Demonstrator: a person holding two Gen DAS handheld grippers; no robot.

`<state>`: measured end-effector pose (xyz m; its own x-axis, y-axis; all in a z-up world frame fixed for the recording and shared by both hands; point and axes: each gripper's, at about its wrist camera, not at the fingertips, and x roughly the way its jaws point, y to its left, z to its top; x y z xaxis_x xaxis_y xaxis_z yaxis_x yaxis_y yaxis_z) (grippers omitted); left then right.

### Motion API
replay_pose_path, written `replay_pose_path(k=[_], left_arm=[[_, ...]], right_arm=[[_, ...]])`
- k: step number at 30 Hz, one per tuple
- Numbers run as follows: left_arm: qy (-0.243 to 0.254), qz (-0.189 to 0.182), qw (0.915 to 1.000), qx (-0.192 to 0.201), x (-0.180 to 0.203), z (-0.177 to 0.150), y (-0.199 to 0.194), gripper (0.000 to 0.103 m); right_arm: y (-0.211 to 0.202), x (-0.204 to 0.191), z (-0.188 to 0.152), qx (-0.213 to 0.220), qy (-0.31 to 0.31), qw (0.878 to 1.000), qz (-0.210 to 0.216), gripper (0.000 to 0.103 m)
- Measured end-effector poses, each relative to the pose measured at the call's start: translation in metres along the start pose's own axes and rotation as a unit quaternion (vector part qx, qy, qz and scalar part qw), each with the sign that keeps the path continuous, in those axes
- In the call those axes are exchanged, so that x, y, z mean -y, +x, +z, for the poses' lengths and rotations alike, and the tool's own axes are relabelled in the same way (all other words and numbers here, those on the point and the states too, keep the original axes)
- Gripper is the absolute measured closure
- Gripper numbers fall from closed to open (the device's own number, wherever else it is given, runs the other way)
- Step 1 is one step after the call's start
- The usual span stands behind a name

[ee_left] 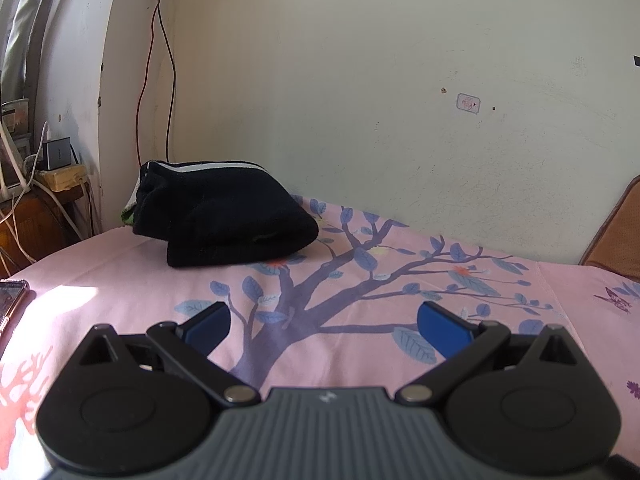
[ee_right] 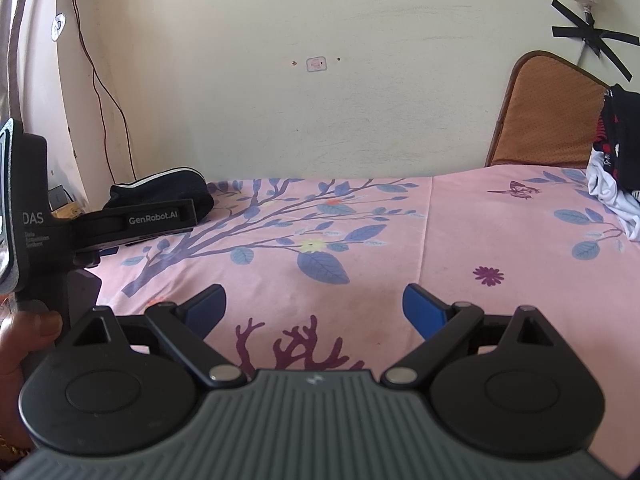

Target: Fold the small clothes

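Pink bedsheet (ee_left: 120, 280) with blue-leaved tree print, black folded garment (ee_left: 224, 216) with white stripe, blue-padded claws

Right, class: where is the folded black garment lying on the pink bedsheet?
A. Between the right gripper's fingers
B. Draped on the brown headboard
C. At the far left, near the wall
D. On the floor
C: the folded black garment sits on the pink bedsheet by the wall; both grippers are open and empty.
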<state>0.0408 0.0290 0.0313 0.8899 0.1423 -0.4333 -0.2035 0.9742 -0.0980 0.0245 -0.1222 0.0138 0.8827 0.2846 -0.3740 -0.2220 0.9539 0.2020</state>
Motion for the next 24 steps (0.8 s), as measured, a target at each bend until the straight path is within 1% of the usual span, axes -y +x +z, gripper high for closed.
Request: replay_pose_path(k=[3,5,10,12,18,20,24], left_arm=[[0.003,0.011,0.9996,-0.028,-0.001,0.0,0.004,0.0],[0.0,0.027,0.9985,-0.047,-0.004,-0.002,0.005,0.0],[-0.018,0.057,0.9962,-0.063,-0.016,-0.008,-0.005,0.0],[-0.017,0.059,0.9958,-0.067,-0.019,-0.01,-0.009,0.0],[-0.007,0.085,0.9934,-0.077,-0.024,-0.014,-0.021,0.0],[0.005,0.094,0.9931,-0.071,-0.023,-0.015,-0.026,0.0],[0.016,0.097,0.993,-0.065,-0.021,-0.015,-0.034,0.0]], right_arm=[[-0.004,0.001,0.0,0.01,0.004,1.0,0.004,0.006],[-0.005,0.003,0.0,0.013,0.008,1.0,0.01,0.006],[-0.007,0.001,-0.001,0.018,0.003,1.0,0.026,0.006],[-0.008,0.0,-0.001,0.019,0.0,0.999,0.033,0.006],[-0.013,0.0,-0.001,0.027,0.0,0.999,0.046,0.006],[-0.014,0.0,-0.001,0.03,0.0,0.998,0.05,0.006],[-0.016,0.0,-0.002,0.037,0.0,0.998,0.056,0.006]])
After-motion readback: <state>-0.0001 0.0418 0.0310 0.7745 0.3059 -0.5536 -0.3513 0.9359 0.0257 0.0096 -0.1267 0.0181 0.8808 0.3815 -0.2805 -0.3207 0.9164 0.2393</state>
